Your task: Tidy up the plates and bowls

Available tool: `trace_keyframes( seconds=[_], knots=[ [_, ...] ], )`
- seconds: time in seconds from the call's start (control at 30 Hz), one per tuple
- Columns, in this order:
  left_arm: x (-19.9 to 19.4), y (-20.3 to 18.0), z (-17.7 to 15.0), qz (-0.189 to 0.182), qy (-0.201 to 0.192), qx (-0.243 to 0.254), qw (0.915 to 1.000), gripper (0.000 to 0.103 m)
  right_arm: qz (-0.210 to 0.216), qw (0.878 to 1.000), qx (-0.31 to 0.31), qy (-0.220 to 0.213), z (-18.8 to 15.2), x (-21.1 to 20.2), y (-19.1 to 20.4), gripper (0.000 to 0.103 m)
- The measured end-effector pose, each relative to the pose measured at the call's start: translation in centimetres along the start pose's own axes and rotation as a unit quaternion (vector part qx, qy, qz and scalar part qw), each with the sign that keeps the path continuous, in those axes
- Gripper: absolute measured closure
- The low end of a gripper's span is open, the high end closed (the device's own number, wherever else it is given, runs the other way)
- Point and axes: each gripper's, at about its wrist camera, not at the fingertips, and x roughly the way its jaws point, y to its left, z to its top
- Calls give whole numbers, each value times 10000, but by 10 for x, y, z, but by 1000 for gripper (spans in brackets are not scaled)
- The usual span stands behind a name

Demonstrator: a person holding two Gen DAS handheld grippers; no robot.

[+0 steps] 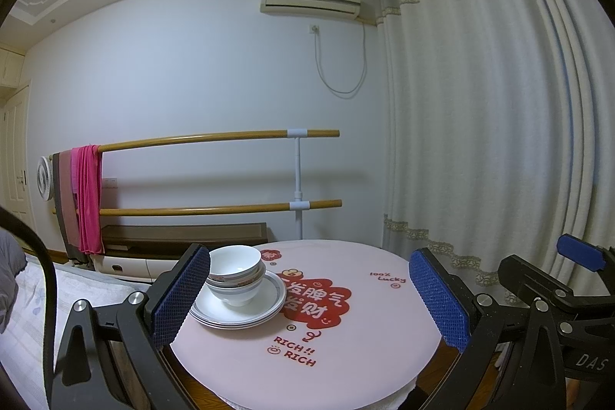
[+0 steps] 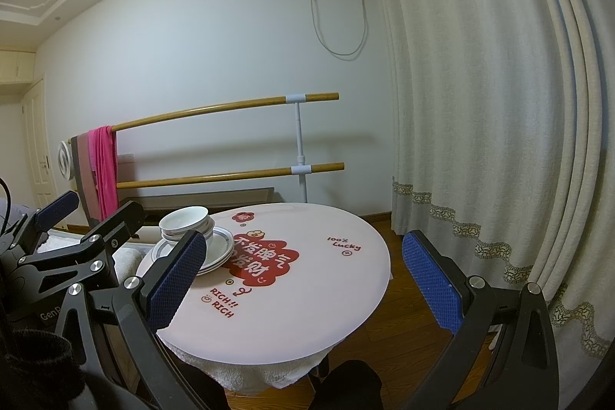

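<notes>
A stack of white bowls (image 1: 235,268) sits nested on a stack of grey-rimmed white plates (image 1: 246,302), on the left part of a round pink table (image 1: 346,325). The right wrist view shows the same bowls (image 2: 186,222) and plates (image 2: 219,248) at the table's left edge (image 2: 307,325). My left gripper (image 1: 307,298) is open and empty, held back from the table, with its left finger overlapping the plates in view. Open and empty too, my right gripper (image 2: 303,279) hovers before the table. The left gripper's body appears at the far left of the right wrist view.
A bed with a pale sheet (image 1: 77,294) lies left of the table. Behind stands a wooden two-bar rail (image 1: 215,137) with a pink cloth (image 1: 89,198). White curtains (image 1: 480,122) hang on the right. Wooden floor (image 2: 407,314) shows to the table's right.
</notes>
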Motion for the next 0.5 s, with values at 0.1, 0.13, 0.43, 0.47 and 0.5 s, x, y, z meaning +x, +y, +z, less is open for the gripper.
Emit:
trace_keyframes(
  seconds=[0.1, 0.13, 0.43, 0.47, 0.5],
  knots=[
    [0, 0, 0, 0, 0, 2, 10000, 1, -3, 10000, -1, 1, 0, 0, 0, 0],
    [0, 0, 0, -1, -2, 0, 10000, 1, -4, 10000, -1, -1, 0, 1, 0, 0],
    [1, 0, 0, 0, -1, -1, 10000, 1, -4, 10000, 0, -5, 0, 1, -1, 0],
    [1, 0, 0, 4, -3, -1, 10000, 1, -3, 10000, 2, -4, 0, 1, -1, 0],
    [1, 0, 0, 6, -4, -1, 10000, 1, -6, 10000, 2, -6, 0, 1, -1, 0]
  ],
)
